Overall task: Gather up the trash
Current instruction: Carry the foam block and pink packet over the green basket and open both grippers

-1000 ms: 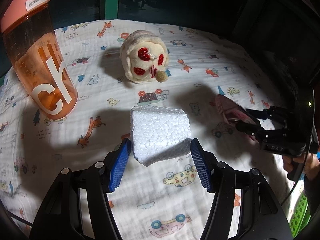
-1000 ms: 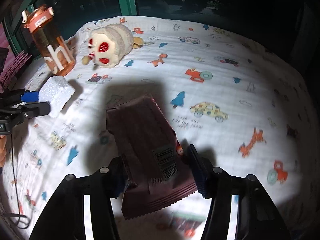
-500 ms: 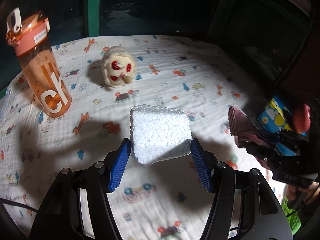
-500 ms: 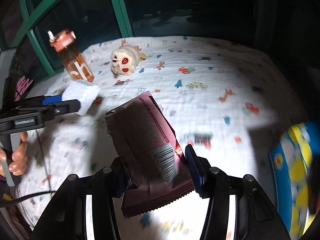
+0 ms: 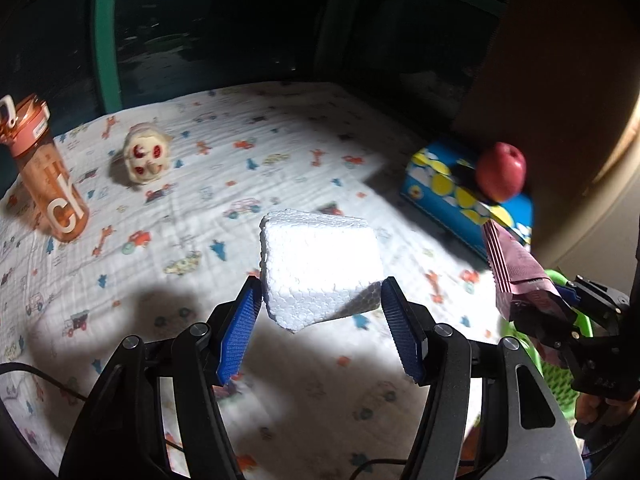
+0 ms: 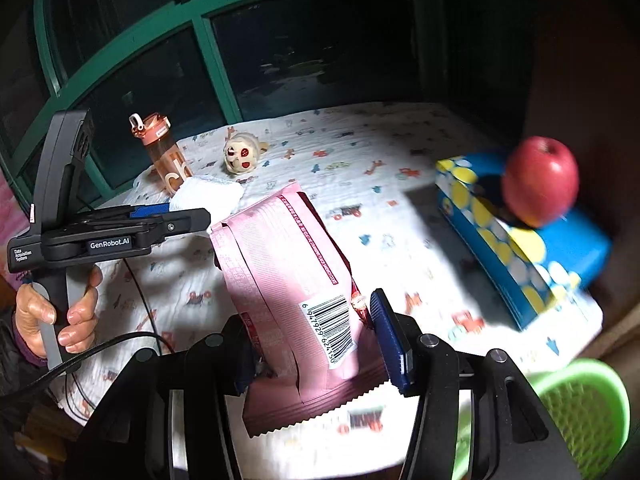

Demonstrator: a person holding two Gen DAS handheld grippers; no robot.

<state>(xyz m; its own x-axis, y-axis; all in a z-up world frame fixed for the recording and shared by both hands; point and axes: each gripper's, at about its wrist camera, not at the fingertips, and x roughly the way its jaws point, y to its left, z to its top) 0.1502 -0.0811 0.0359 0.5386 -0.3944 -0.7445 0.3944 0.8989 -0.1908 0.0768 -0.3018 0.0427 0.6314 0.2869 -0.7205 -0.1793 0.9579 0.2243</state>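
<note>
My left gripper [image 5: 320, 330] is shut on a white foam block [image 5: 318, 266], held in the air above the patterned cloth. My right gripper [image 6: 316, 344] is shut on a pink snack wrapper [image 6: 288, 276] with a barcode, also lifted off the table. In the left wrist view the wrapper [image 5: 516, 276] and right gripper [image 5: 560, 320] show at the right edge, over a green basket [image 5: 558, 372]. The right wrist view shows the left gripper [image 6: 188, 216] with the foam block [image 6: 208, 196] at the left, a hand on its handle. The green basket [image 6: 580, 404] sits low at the right.
On the cartoon-print cloth [image 5: 240, 184] stand an orange water bottle [image 5: 48, 184], a cream plush toy [image 5: 146, 158] and a blue tissue box [image 5: 460, 196] with a red apple [image 5: 502, 170] on top. Green window frames run behind. A black cable [image 6: 120, 340] hangs at the left.
Both grippers rose and swung right with their loads, away from the bottle and plush toy. The tissue box, apple and green basket came into view.
</note>
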